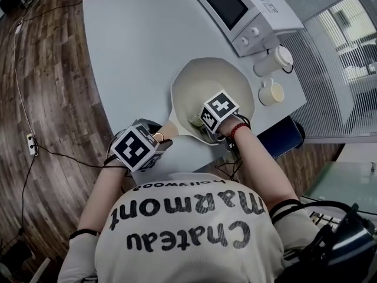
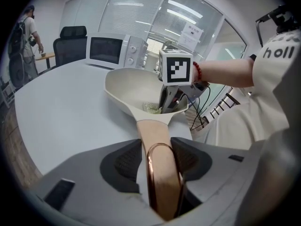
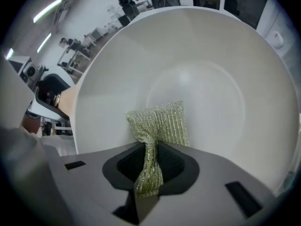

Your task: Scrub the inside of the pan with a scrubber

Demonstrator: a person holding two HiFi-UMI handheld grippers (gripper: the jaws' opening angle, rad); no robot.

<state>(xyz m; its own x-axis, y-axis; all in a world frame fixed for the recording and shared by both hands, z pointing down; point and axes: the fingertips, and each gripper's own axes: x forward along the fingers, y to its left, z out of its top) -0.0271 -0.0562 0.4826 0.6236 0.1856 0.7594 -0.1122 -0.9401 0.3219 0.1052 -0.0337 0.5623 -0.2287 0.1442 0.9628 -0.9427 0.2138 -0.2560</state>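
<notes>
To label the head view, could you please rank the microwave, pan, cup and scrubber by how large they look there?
1. microwave and pan: about alike, too close to rank.
2. cup.
3. scrubber: smallest, though only partly visible.
</notes>
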